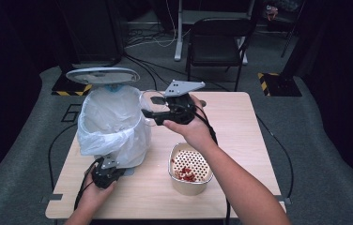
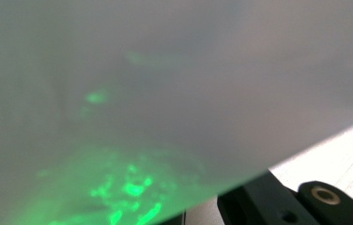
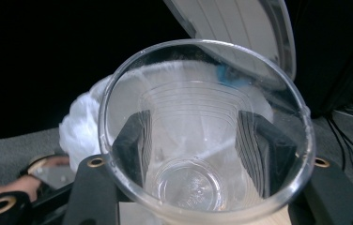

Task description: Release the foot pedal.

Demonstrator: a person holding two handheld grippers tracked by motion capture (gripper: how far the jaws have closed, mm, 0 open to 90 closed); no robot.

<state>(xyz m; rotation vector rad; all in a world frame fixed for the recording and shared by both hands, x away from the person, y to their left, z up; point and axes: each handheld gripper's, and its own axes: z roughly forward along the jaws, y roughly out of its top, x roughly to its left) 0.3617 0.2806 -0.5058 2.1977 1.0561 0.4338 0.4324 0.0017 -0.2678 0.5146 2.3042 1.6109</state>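
A: The clear cup (image 3: 206,136) is clamped in the right gripper (image 1: 161,114) fingers, held just beside the open bin (image 1: 111,123), presumably to be dropped in.

B: And the left gripper (image 1: 104,174), fingers clenched, is pressed at the bin's base on the surface (image 1: 240,122), seemingly so the lid (image 1: 103,75) is kept up.

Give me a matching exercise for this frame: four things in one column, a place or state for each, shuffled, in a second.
1 clear plastic cup
2 bin lid
3 strainer bowl
4 left gripper

a raised open
b at the bin's base, shut
c between the right gripper's jaws
d on the table, red scraps inside

Pairs: 1-c, 2-a, 3-d, 4-b
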